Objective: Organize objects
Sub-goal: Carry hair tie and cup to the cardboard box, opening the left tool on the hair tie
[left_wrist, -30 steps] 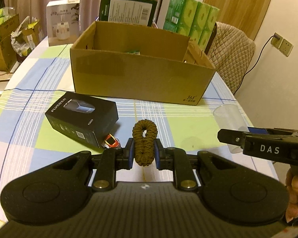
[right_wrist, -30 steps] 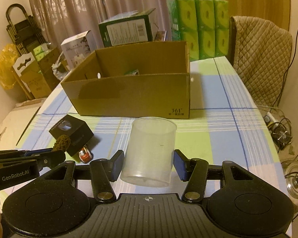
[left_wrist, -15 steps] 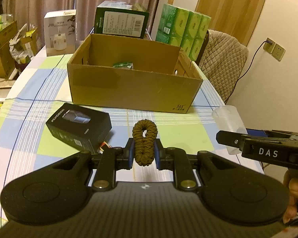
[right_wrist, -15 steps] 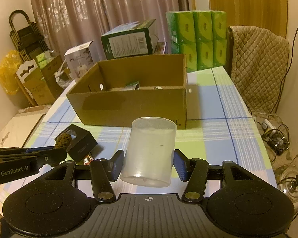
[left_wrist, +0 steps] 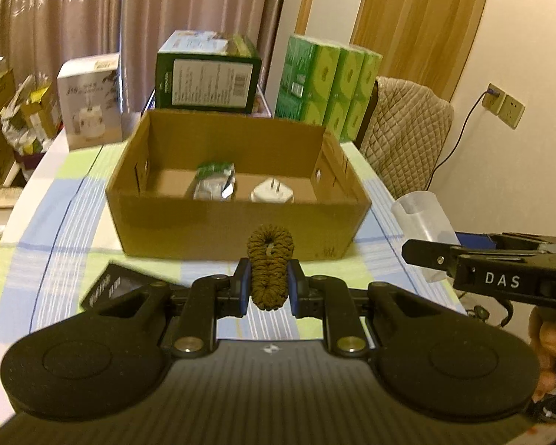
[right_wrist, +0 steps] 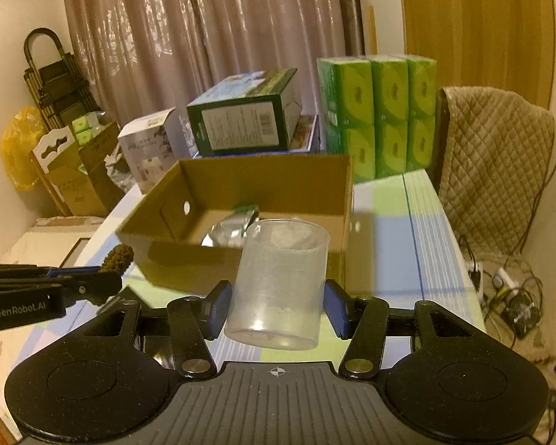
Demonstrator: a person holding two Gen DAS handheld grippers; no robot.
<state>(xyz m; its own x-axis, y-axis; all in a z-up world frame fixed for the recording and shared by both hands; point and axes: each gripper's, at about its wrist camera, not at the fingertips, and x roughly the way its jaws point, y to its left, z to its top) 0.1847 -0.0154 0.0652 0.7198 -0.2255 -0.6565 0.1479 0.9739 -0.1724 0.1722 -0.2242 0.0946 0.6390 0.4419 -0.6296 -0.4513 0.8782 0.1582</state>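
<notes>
Tongs first: the left tongs [left_wrist: 268, 287] are nearly closed, their blue pads pinching a brown braided loop [left_wrist: 270, 265] that stands upright between them, clear of the worktop [left_wrist: 55, 230]. The right tongs [right_wrist: 276, 306] sit partly open, clamped on the sides of a frosted plastic cup [right_wrist: 280, 283], which hangs mouth up and tilted slightly away. From the left wrist view the right tongs and cup appear just to the right; a hand grips the handle below them. Under the left tongs, slightly to the left, lies a black box [left_wrist: 111, 287], partly hidden by the tongs' frame. Just beyond both tongs stands an open carton [left_wrist: 237, 228] on the checked cloth; inside it lie a silvery packet [left_wrist: 215, 185] and a white plug [left_wrist: 272, 193], side by side. Behind the carton stand a green box [left_wrist: 207, 74], a white box [left_wrist: 90, 102] further left, and stacked green tissue packs [left_wrist: 330, 89] to the right. A quilted chair [left_wrist: 404, 129] stands right of those.
</notes>
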